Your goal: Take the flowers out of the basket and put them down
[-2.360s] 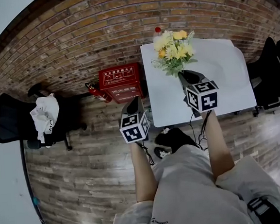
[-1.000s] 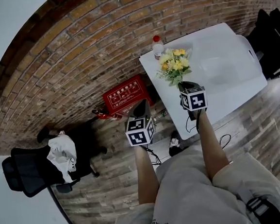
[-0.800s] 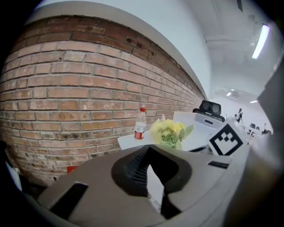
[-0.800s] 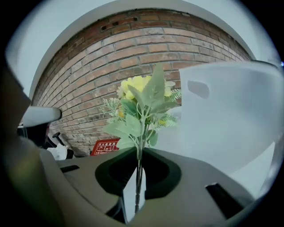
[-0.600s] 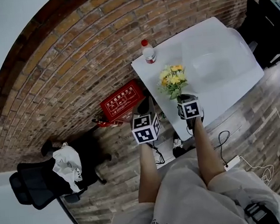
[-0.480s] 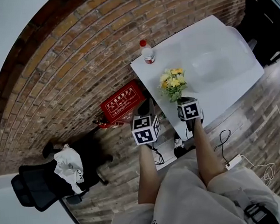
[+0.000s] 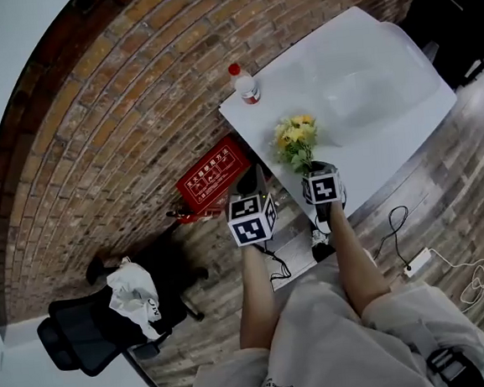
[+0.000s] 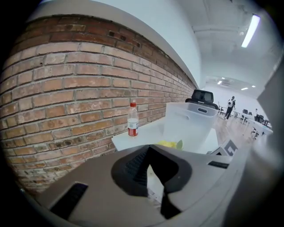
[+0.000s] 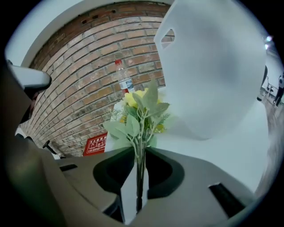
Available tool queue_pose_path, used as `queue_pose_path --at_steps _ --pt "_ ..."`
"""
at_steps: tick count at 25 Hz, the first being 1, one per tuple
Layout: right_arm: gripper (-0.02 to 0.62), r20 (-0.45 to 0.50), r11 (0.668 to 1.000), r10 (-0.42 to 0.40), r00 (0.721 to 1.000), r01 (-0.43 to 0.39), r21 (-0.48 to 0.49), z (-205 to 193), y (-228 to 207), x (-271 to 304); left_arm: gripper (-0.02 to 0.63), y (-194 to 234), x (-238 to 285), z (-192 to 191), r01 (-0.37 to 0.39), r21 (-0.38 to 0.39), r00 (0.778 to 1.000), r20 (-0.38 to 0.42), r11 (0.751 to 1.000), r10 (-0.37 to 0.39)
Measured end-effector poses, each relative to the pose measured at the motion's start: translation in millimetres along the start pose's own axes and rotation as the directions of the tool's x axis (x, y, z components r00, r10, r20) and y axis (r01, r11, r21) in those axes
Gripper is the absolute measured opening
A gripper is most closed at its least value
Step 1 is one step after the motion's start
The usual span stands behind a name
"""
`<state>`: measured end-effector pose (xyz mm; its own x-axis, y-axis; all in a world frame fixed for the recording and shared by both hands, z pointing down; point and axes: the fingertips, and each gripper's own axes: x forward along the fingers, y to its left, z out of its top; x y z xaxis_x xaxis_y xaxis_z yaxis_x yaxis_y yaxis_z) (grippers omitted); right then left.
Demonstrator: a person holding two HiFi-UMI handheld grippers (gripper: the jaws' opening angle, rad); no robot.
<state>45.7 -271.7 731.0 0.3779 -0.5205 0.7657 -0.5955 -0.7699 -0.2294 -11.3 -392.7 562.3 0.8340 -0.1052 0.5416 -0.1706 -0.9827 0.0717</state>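
Observation:
A bunch of yellow flowers (image 7: pixel 294 137) with green leaves stands upright over the near edge of the white table (image 7: pixel 272 101). Its stems (image 9: pixel 138 164) run down between the jaws of my right gripper (image 7: pixel 310 168). Those jaws are opening, and a sliver of table shows beside the stems. The translucent white basket (image 7: pixel 368 89) sits behind the flowers, and it fills the right gripper view (image 9: pixel 213 66). My left gripper (image 7: pixel 253 181) hangs off the table's left side over the floor, shut and holding nothing (image 8: pixel 150 148).
A red-capped bottle (image 7: pixel 243 83) stands at the table's far left corner by the brick wall. On the floor are a red box (image 7: pixel 215 176), a black chair with a white cloth (image 7: pixel 129 304), and a cable with a power strip (image 7: pixel 418 259).
The head view has swung round. My right gripper and the flowers have drawn back from the table's middle to its near edge. The left gripper has stayed beside it, off the table.

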Motion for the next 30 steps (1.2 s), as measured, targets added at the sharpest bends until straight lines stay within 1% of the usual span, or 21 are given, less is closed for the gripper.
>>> queue_pose_path --at_steps 2,4,7,9,12,15,20,24,28,30 --pt "0.12 -0.001 1.0 0.006 1.0 -0.006 0.007 -2 1 -3 0.025 -4 4 0 0.019 0.013 1.0 -0.007 1.0 -0.019" --pt "0.168 -0.003 1.0 0.01 1.0 -0.01 0.02 -5 -2 -7 0.025 -12 8 4 0.046 0.022 0.999 -0.002 0.999 -0.046" --pt "0.186 0.019 0.999 0.019 1.0 -0.02 0.044 -3 -8 -11 0.025 -20 14 14 0.073 0.034 0.997 0.018 0.997 -0.074" --pt "0.19 0.046 0.999 0.021 0.999 -0.023 0.041 3 -15 -18 0.025 -25 15 20 0.084 0.035 0.996 0.037 0.996 -0.085" --pt "0.193 0.075 1.0 -0.01 0.997 0.008 0.027 6 -28 -44 0.025 -34 15 13 0.118 0.028 0.992 0.039 0.993 -0.119" --pt "0.193 0.125 0.998 -0.044 0.991 0.038 0.051 13 -43 -63 0.025 -43 20 4 0.16 0.015 0.986 0.036 0.987 -0.161" --pt "0.193 0.22 0.985 -0.118 0.968 0.086 0.153 11 -49 -99 0.025 -52 5 -9 0.235 0.048 0.971 0.024 0.971 -0.236" --pt "0.192 0.288 0.969 -0.155 0.945 0.088 0.231 1 -31 -129 0.025 -47 -14 -12 0.279 0.074 0.96 0.017 0.957 -0.281" --pt "0.186 0.319 0.953 -0.207 0.925 0.117 0.279 -20 -12 -149 0.025 -47 -26 -23 0.322 0.103 0.946 -0.005 0.941 -0.323" --pt "0.186 0.317 0.947 -0.225 0.921 0.13 0.295 -34 -3 -156 0.025 -50 -33 -30 0.35 0.114 0.936 -0.017 0.93 -0.351"
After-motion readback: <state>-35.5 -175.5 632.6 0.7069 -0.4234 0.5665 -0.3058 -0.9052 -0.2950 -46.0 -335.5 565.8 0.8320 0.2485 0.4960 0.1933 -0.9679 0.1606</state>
